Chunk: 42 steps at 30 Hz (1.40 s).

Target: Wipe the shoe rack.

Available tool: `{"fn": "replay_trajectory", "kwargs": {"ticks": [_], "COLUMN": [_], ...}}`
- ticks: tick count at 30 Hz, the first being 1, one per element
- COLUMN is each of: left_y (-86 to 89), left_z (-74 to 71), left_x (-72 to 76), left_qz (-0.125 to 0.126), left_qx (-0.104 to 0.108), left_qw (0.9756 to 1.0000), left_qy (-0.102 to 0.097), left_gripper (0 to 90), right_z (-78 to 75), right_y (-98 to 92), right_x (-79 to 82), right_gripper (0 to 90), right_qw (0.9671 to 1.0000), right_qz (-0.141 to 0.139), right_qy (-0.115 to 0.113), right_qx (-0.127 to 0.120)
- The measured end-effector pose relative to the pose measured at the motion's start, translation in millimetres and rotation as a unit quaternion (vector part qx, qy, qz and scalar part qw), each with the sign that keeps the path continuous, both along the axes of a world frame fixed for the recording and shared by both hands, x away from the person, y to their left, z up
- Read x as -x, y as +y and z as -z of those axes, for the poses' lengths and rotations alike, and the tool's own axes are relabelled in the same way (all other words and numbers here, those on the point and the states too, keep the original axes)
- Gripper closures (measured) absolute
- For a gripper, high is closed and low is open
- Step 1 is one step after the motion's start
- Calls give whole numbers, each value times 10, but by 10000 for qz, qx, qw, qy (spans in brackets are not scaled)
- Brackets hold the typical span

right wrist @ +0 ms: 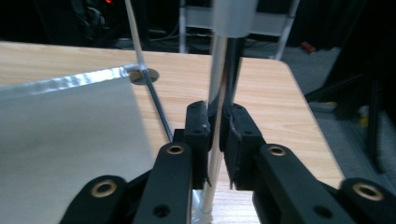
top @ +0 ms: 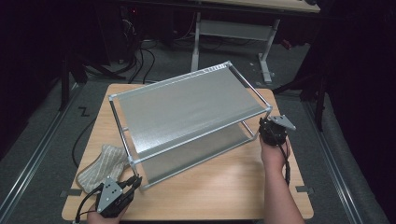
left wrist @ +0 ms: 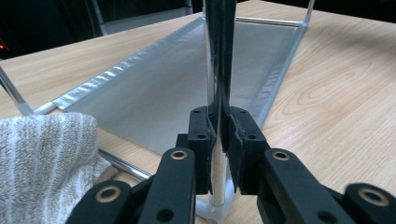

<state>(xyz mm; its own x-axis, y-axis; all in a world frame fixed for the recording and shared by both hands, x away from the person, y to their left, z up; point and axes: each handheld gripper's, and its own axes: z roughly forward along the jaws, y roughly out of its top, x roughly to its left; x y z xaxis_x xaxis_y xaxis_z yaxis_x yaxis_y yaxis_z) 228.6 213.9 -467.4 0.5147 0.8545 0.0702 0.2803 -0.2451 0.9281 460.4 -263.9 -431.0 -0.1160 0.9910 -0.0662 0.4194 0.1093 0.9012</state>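
Note:
A two-shelf metal rack (top: 187, 109) with silver fabric shelves stands at a slant on the wooden table (top: 224, 186). My left gripper (top: 136, 181) is at the rack's near left corner. In the left gripper view the gripper (left wrist: 218, 130) is shut on the upright corner post (left wrist: 217, 56), just above its white foot. My right gripper (top: 266, 125) is at the rack's right corner. There the gripper (right wrist: 217, 135) is shut on another upright post (right wrist: 218, 79). The lower shelf (left wrist: 177, 88) lies flat close to the tabletop.
A striped beige towel (top: 100, 165) lies crumpled on the table beside the left gripper, touching the rack's low side bar. Behind the table stand a white desk frame (top: 233, 32) and floor cables (top: 140, 60). Bare wood runs along the near edge.

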Motion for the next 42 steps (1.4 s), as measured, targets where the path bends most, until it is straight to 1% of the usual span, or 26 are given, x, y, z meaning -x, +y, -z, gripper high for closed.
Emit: {"fn": "replay_trajectory", "kwargs": {"ticks": [2,4,6,7,8,11,13,18,22,23,24,26,28,30,33,36,39,40,42], "left_y": [9,5,-7,-12,-18,-32,-39,-39,-49,-41,-41,-14,28,68,133,215,312,331,348], "left_z": [-2,-18,-22,-16,-12,-10,-8,-6,-19,-18,-18,-11,4,6,12,15,33,41,45], "left_x": [0,-4,-20,-32,-47,-95,-135,-310,-480,-559,-559,-647,-731,-779,-785,-782,-786,-788,-799], "left_qz": [32,17,13,13,6,-19,-34,-183,-276,-320,-320,-409,-501,-601,-708,-814,-997,-1018,-1042], "left_qx": [41,110,65,76,99,113,141,209,192,180,180,207,301,301,321,337,381,394,378], "left_qw": [10000,9999,10000,9999,9999,9999,9999,9995,9993,9992,9992,9989,9982,9977,9969,9961,9943,9940,9938], "left_qy": [36,50,67,69,84,91,93,120,169,148,148,134,121,110,99,93,38,18,-2], "left_gripper": [797,798,798,799,799,800,801,802,803,803,803,803,802,802,802,802,801,801,802], "right_z": [1,20,34,50,50,93,105,132,163,181,181,184,191,195,198,199,198,199,207], "right_y": [-21,-59,-122,-195,-195,-320,-386,-491,-537,-558,-558,-558,-539,-508,-430,-377,-275,-237,-186], "right_x": [47,132,241,371,371,566,677,917,1063,1114,1114,1153,1190,1217,1238,1231,1212,1205,1185], "right_gripper": [806,806,806,807,807,807,807,807,806,806,806,806,806,805,805,805,805,803,804], "right_qw": [10000,9999,9999,9996,9996,9989,9986,9981,9971,9965,9965,9966,9964,9962,9962,9961,9959,9959,9960], "right_qz": [5,30,30,95,95,85,91,97,146,146,146,98,47,-18,-172,-213,-365,-390,-342], "right_qy": [-13,-98,-146,-221,-221,-393,-439,-554,-685,-760,-760,-767,-780,-795,-784,-793,-779,-771,-792], "right_qx": [-9,-35,-79,-172,-172,-234,-265,-258,-283,-317,-317,-291,-328,-342,-330,-333,-296,-261,-251]}}
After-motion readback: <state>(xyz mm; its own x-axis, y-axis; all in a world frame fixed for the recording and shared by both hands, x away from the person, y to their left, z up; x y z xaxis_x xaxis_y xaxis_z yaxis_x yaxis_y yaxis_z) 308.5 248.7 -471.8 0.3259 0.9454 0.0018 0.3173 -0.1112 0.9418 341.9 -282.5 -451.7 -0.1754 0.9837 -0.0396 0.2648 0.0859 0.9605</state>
